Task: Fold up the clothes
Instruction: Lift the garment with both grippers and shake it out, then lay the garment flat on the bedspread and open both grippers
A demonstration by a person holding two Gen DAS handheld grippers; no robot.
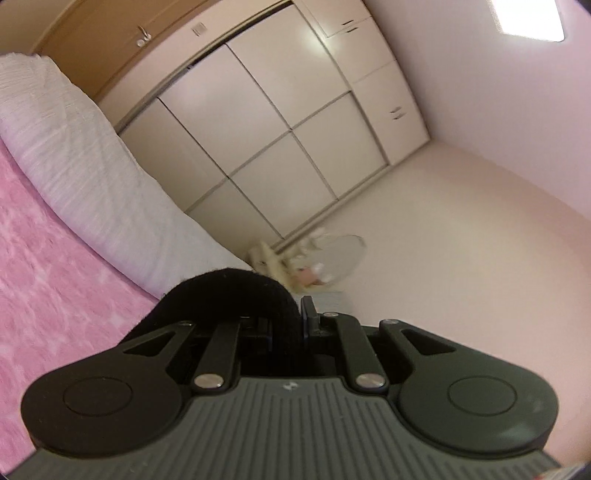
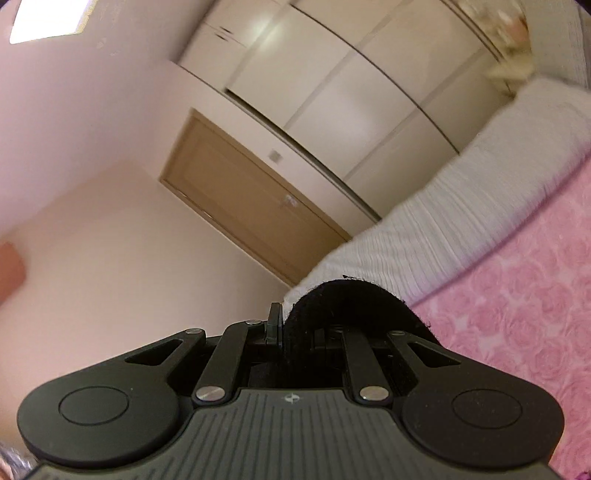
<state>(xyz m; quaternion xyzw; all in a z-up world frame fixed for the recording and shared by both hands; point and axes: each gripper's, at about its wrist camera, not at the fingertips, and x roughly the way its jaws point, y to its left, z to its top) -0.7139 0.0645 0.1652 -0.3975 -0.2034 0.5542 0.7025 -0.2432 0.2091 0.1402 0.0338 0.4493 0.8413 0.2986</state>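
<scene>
Black fleecy fabric, the soft dark garment [image 1: 229, 291], arched over the tips of the left gripper [image 1: 291, 321], whose jaws were clamped nearly together on a fold of it; in the right wrist view the same black cloth [image 2: 351, 299] humped over the right gripper [image 2: 284, 325], pinched likewise between almost closed jaws. Both pieces were held up above the pink rose-textured bedspread [image 1: 40, 258] and the white ribbed pillow [image 1: 85, 158] along its far edge. Only the left wrist view showed a round mirror [image 1: 343, 254] with a blurred cluster of pale objects [image 1: 291, 266] near the foot of the cream sliding-door wardrobe [image 1: 258, 129], and small cupboard doors with dark handles [image 1: 395, 110]. Only the right wrist view showed the whole tan wooden door [image 2: 251, 206] with its handle, and a reddish shape [image 2: 9, 266] at the left edge, too blurred to identify. A bright ceiling light panel [image 2: 48, 18] appeared in both. The only marking was a small pale emblem [image 1: 288, 386] on each gripper's ribbed grey body; no writing could be read.
</scene>
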